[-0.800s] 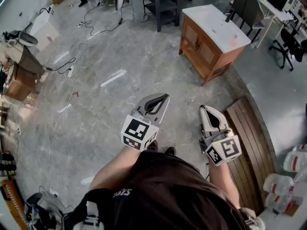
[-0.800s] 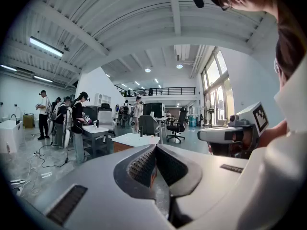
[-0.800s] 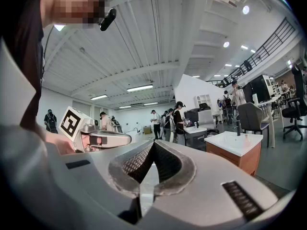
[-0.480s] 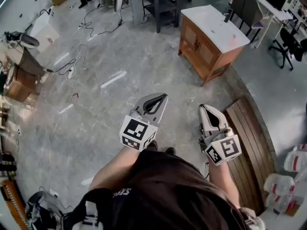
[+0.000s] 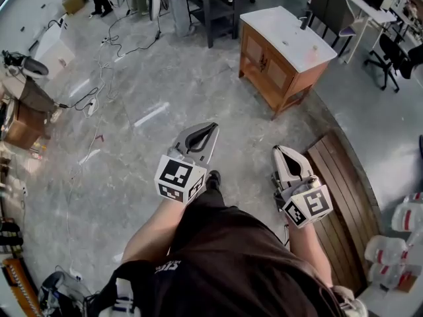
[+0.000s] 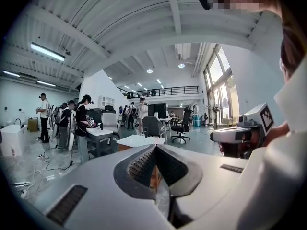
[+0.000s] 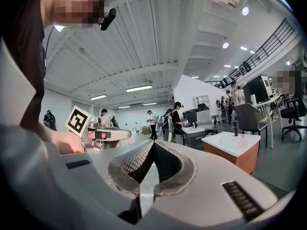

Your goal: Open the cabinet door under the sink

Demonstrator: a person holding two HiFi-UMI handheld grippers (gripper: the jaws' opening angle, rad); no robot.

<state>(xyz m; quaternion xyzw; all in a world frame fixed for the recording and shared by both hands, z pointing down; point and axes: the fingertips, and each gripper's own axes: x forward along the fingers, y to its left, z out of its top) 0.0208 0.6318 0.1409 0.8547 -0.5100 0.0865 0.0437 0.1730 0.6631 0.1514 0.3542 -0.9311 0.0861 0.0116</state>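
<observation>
Approach, door untouched

Shut cabinet door [image 5: 254, 50] on sink cabinet [image 5: 285, 78], well ahead across the floor [image 5: 165, 84]. Closed, empty left tongs [image 5: 213, 128] and right tongs [image 5: 280, 152] (nowhere near it). Left to do: walk up, grab, pull open.

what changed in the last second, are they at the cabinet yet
The left gripper drifted a little left in the head view and a shoe stepped forward beneath it. Nothing was grasped or released. The right gripper kept its place, both grippers stay shut and empty, and the sink cabinet is still well ahead, doors closed.
</observation>
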